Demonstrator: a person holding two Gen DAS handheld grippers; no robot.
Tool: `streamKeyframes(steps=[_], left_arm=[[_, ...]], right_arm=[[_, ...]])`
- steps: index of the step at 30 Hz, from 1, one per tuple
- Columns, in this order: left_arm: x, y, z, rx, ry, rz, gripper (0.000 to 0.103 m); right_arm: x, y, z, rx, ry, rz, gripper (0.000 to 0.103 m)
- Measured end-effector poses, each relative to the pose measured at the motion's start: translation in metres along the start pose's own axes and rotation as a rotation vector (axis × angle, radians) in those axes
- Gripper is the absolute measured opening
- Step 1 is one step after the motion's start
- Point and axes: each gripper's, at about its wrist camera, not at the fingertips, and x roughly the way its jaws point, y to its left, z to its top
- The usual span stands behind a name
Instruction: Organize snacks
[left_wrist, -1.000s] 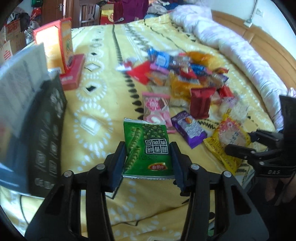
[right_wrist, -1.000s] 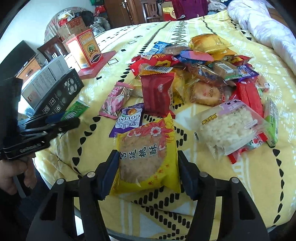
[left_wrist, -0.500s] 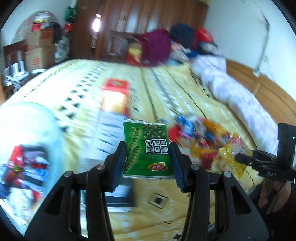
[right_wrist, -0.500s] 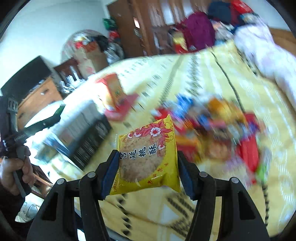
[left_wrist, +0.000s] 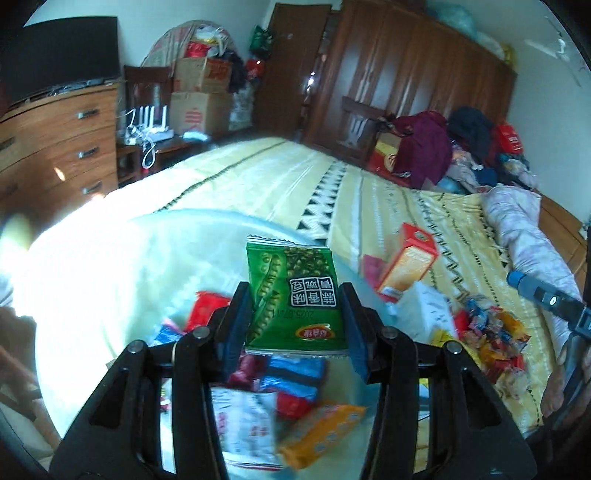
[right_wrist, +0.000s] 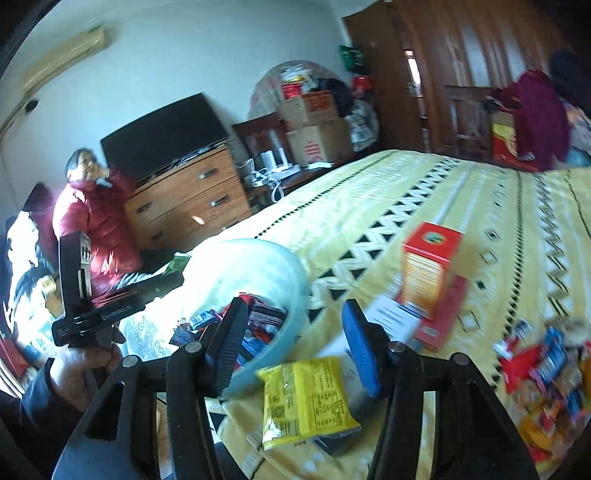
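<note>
Two hand-held grippers above a pale basin of snacks at the edge of a bed.

The left hand-held gripper (left_wrist: 295, 317) clamps a green pea snack packet (left_wrist: 295, 295) over the basin (right_wrist: 295, 280), which holds assorted packets. The right hand-held gripper (right_wrist: 295, 347) has its jaws apart, gripping nothing; a yellow snack packet (right_wrist: 306, 402) sits below them, beside the basin's rim. Farther right, a red and orange box (right_wrist: 430, 273) stands on the yellow bedspread (right_wrist: 406, 192).

Wooden dresser (right_wrist: 188, 206) with a dark TV (right_wrist: 162, 136) on top, cardboard boxes (left_wrist: 199, 92) stacked nearby, big brown wardrobe (left_wrist: 406, 74), someone in a red jacket (right_wrist: 92, 218).
</note>
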Motion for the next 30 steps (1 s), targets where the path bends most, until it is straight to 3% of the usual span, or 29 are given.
streamKeyframes(steps=[3, 6, 10, 15, 17, 20, 24, 30], left_arm=[[0.002, 0.014, -0.006, -0.057, 0.025, -0.007, 0.048], [0.001, 0.019, -0.009, -0.078, 0.031, -0.027, 0.049], [-0.012, 0.026, -0.009, -0.098, 0.003, -0.059, 0.049], [-0.014, 0.041, -0.009, -0.159, -0.027, -0.075, 0.049], [-0.014, 0.042, -0.010, -0.167, -0.031, -0.080, 0.049], [-0.013, 0.041, -0.011, -0.155, -0.026, -0.087, 0.049], [-0.012, 0.041, -0.012, -0.153, -0.019, -0.082, 0.052], [-0.007, 0.040, -0.017, -0.132, 0.008, -0.077, 0.054]], right_arm=[[0.019, 0.016, -0.001, 0.003, 0.013, 0.008, 0.057], [0.026, 0.027, -0.020, -0.050, 0.066, -0.038, 0.066], [0.017, 0.035, -0.070, -0.159, 0.115, -0.159, 0.083], [-0.012, 0.024, -0.136, -0.092, 0.133, -0.265, 0.083], [-0.018, 0.016, -0.159, -0.026, 0.170, -0.233, 0.083], [-0.003, 0.019, -0.184, -0.037, 0.278, -0.187, 0.083], [0.030, -0.011, -0.199, 0.315, 0.333, -0.093, 0.086], [0.073, -0.014, -0.200, 0.499, 0.341, -0.181, 0.091]])
